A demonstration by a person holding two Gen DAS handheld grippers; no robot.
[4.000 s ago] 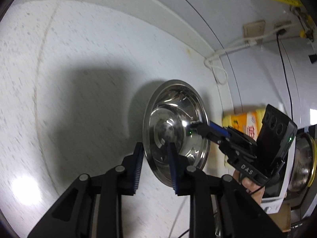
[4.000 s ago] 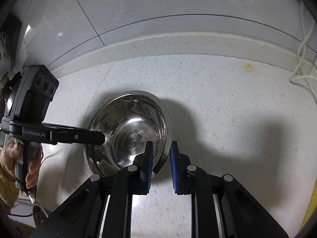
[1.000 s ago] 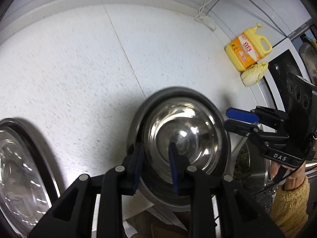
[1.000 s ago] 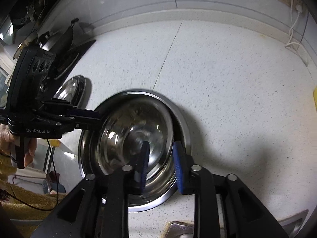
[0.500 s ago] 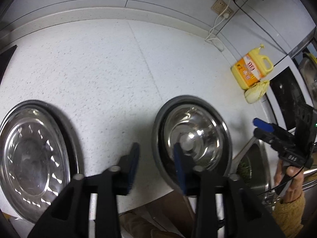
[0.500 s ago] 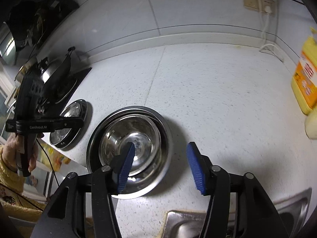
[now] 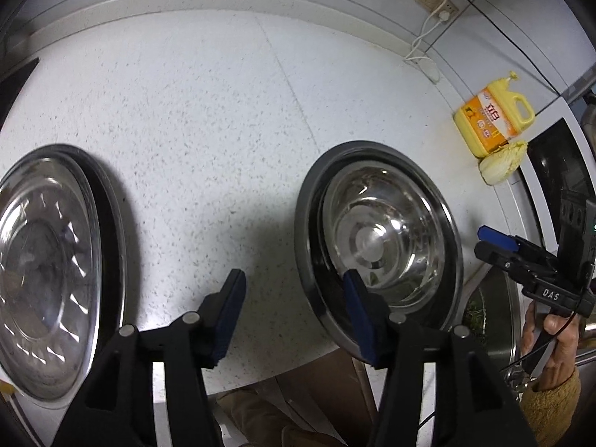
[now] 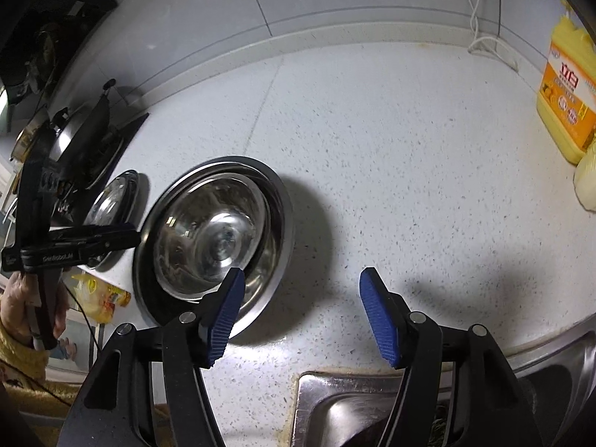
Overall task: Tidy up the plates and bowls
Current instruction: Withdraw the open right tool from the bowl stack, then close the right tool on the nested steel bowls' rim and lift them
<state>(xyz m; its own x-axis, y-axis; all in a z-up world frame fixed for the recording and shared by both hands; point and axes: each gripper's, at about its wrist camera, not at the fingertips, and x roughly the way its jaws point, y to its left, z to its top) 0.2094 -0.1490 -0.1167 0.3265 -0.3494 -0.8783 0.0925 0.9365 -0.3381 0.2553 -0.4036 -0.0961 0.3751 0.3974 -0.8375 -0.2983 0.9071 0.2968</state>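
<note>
A small shiny steel bowl [image 7: 376, 238] is seen nested inside a larger steel bowl [image 7: 309, 231] on the speckled white tabletop [image 7: 223, 111], apparently stacked for tidiness. Both the left gripper [image 7: 294, 311] and right gripper [image 8: 301, 313] have just been opened and are held spread, nothing pinched.

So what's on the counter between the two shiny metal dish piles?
Nothing. In the left wrist view, only bare speckled white countertop lies between the round steel plates and the nested steel bowls.

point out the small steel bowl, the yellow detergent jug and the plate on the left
small steel bowl [image 7: 376, 238], left wrist view, its flat bottom
yellow detergent jug [image 7: 488, 119], left wrist view, its label
plate [image 7: 41, 268], left wrist view, its centre
</note>
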